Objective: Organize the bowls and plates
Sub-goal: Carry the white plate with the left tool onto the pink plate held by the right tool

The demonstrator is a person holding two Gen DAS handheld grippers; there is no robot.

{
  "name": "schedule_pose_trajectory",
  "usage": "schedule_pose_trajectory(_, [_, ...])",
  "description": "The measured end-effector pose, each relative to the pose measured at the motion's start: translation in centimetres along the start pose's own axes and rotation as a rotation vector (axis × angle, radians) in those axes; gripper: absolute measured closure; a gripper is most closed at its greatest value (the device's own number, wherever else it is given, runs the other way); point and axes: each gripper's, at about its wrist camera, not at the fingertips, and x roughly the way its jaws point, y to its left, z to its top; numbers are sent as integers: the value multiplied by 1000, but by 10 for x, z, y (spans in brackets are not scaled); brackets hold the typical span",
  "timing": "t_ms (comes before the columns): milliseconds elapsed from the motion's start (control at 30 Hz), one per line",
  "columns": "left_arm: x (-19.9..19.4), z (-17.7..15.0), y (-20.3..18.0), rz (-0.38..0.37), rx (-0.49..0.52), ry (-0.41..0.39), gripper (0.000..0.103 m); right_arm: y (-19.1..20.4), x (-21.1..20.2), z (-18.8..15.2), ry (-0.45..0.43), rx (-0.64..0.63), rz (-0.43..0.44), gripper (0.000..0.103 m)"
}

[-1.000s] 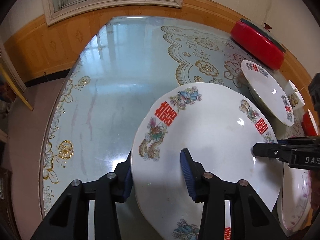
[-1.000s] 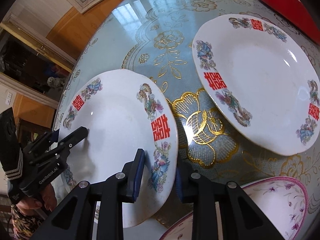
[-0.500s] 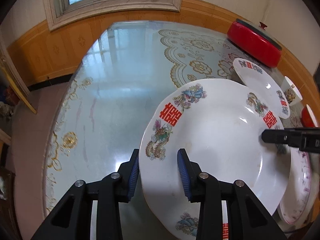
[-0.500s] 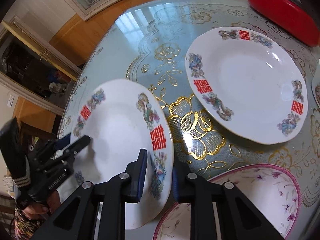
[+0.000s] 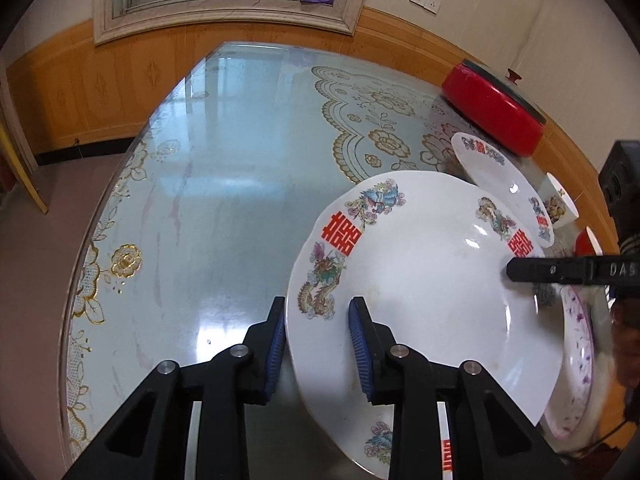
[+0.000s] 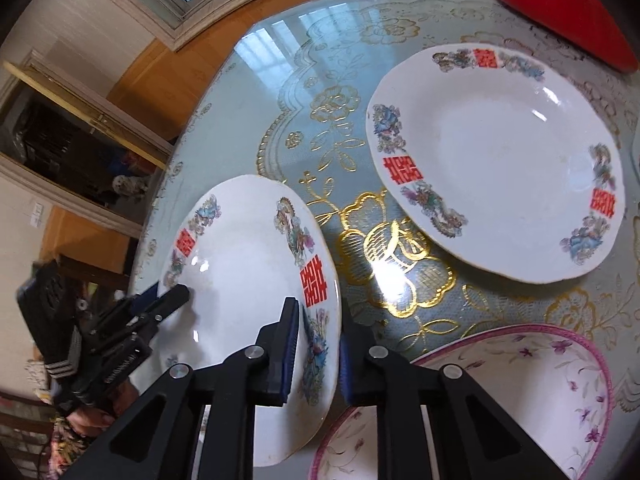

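A white plate (image 5: pixel 420 300) with red characters and dragon patterns sits tilted between both grippers, and its right edge overlaps a purple-flowered plate (image 6: pixel 500 392). My left gripper (image 5: pixel 316 308) straddles the white plate's left rim with its jaws closing; a gap still shows at the upper pad. My right gripper (image 6: pixel 320 316) has the opposite rim of the white plate (image 6: pixel 240 280) between its pads, which close tight against it. Each gripper shows in the other's view: the left gripper (image 6: pixel 172 294) and the right gripper (image 5: pixel 516 270). A second matching plate (image 6: pixel 500 160) lies flat farther back.
The glass-topped table (image 5: pixel 220 200) has a blue and gold cloth under the glass. A red lidded pot (image 5: pixel 492 112) stands at the back right. A small patterned cup (image 5: pixel 560 208) and a red bowl (image 5: pixel 586 242) sit beyond the plates. A window and wood-panelled wall lie behind.
Both grippers' jaws have narrowed around the plate's rims. Both views have shifted slightly, showing more of the far table and wall.
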Motion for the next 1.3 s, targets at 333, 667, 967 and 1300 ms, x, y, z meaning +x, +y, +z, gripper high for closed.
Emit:
schedule_pose_trajectory(333, [-3,-4,-3,-51,-79,-14,72,-11,-7,-6,-1,41,25,88])
schedule_pose_trajectory(667, [-14,-2,-20,-99,-114,-62,72,-21,-27,-12,-25,90,35,88])
schedule_pose_trajectory(967, [-30,10,-69,-140,-20,-97,72,-46,-74,-31,-90,154,52,88])
schedule_pose_trajectory(1300, [-22,3,-150,-225,108,-56,72,-104,-136,-82,-186,283,25,88])
